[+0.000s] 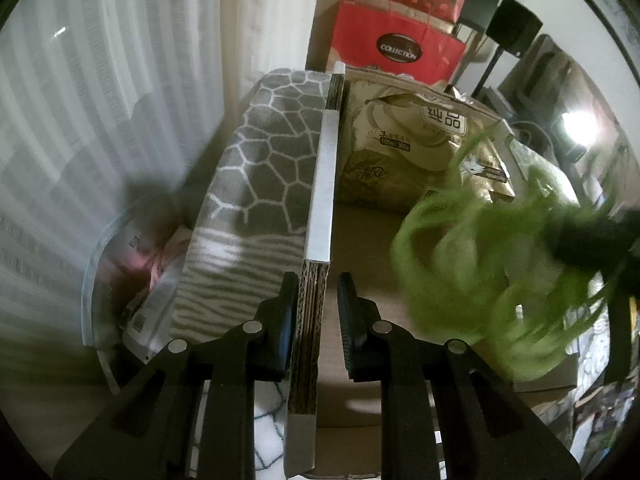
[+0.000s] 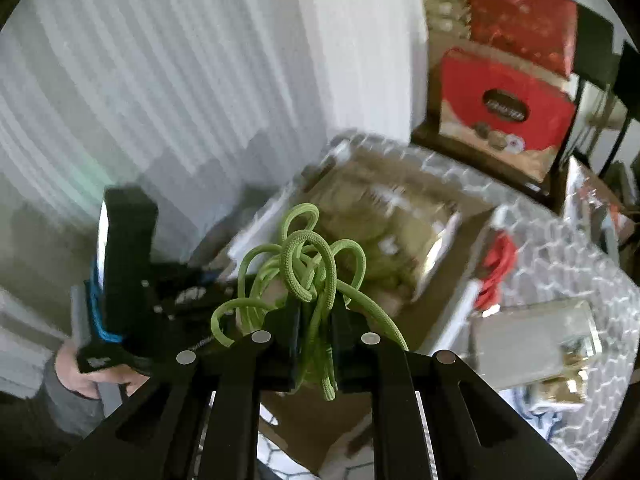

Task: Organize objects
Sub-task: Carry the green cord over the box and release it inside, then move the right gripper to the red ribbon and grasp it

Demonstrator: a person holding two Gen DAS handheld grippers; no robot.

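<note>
The left gripper (image 1: 318, 300) points down, and its two fingers squeeze the edge of a cardboard flap (image 1: 320, 184). The right gripper (image 2: 316, 316) also tilts down and pinches a bunch of green cord (image 2: 304, 264). A hand (image 2: 86, 376) holds the left gripper's handle.

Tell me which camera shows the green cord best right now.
The right wrist view: the green cord sits sharp and centred, its loops bunched in the right claw, which is shut on it. The left wrist view shows the same cord only as a blurred green tangle over the cardboard box, whose wall the left claw grips.
</note>
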